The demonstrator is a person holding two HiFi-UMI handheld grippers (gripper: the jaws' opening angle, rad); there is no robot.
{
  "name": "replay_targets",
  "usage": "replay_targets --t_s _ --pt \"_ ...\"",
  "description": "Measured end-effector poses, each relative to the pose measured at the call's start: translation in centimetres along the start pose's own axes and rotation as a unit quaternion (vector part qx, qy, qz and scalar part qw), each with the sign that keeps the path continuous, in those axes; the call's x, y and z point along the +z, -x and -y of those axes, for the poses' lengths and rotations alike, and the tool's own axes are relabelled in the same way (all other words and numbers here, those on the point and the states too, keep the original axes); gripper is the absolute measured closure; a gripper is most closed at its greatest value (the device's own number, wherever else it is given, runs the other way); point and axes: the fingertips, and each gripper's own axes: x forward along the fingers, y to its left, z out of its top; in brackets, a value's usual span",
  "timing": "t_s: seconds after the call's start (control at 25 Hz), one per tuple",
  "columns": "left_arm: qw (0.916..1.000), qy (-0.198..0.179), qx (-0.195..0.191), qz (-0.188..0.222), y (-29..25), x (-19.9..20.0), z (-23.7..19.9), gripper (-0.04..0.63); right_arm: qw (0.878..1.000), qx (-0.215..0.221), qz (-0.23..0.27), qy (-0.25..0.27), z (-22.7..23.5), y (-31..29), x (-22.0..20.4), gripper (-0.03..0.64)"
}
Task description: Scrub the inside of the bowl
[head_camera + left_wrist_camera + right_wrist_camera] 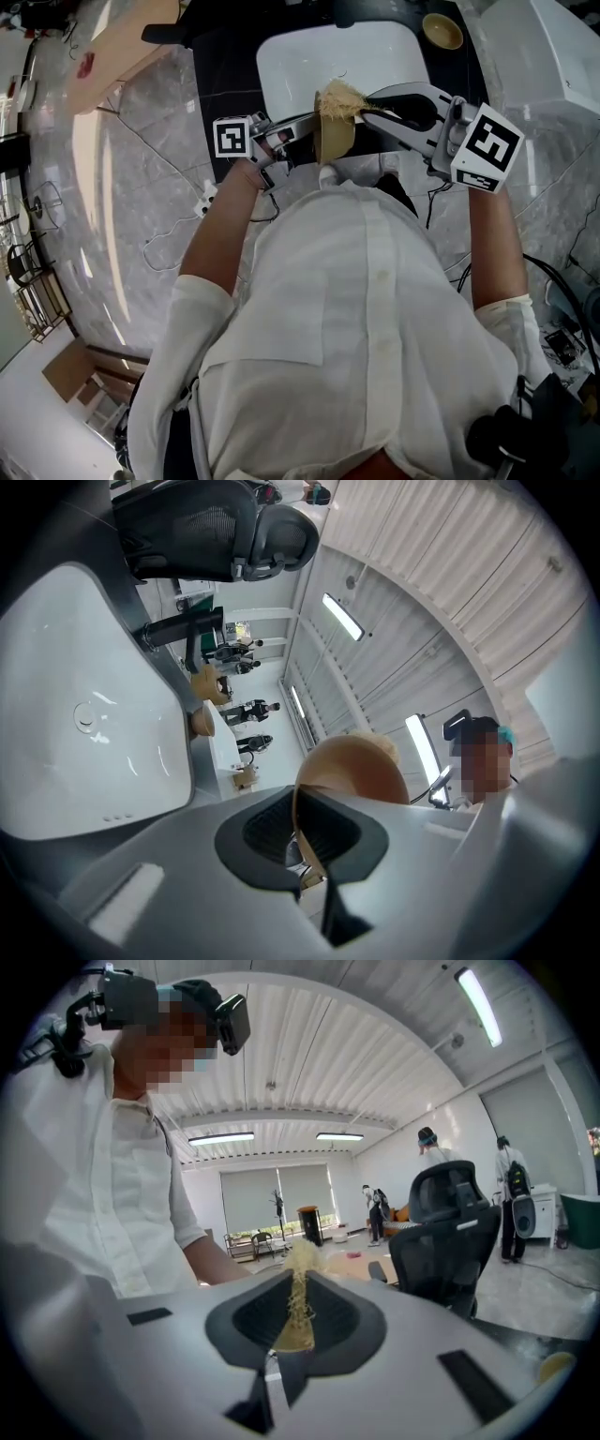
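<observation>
A tan bowl (334, 139) is held on edge over the near rim of the white sink (300, 56). My left gripper (314, 122) is shut on its rim. In the left gripper view the bowl (361, 766) rises from between the closed jaws of the left gripper (305, 841). My right gripper (366, 111) comes in from the right, shut on a straw-coloured fibre scrubber (339, 97) that rests against the bowl's top. In the right gripper view the scrubber (298, 1288) sticks up between the pads of the right gripper (295, 1321). The bowl's inside is hidden in the head view.
A second tan bowl (442, 31) stands on the black counter right of the sink, beside a white box (544, 47). A black faucet (178, 630) stands at the sink's edge. Cables (178, 225) trail over the marble floor at the left. A black office chair (450, 1232) is nearby.
</observation>
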Motion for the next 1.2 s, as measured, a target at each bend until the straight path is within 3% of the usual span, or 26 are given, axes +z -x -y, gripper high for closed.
replay_targets --t_s 0.24,0.48,0.88,1.2 --pt "0.9998 0.011 0.015 0.005 1.2 0.0 -0.2 0.581 0.999 0.035 0.006 -0.008 -3.1 -1.0 0.0 0.58" --pt "0.9993 0.023 0.003 0.03 1.4 0.7 0.3 0.581 0.997 0.073 0.0 -0.011 -5.9 -1.8 -0.6 0.58" --pt "0.9935 0.055 -0.071 0.069 0.5 1.8 2.7 0.583 0.994 0.104 -0.034 0.004 -8.1 -3.2 -2.5 0.58" --pt "0.9927 0.045 -0.094 0.061 0.6 1.9 3.9 0.583 0.992 0.097 -0.077 -0.006 -6.8 -3.6 -5.9 0.58"
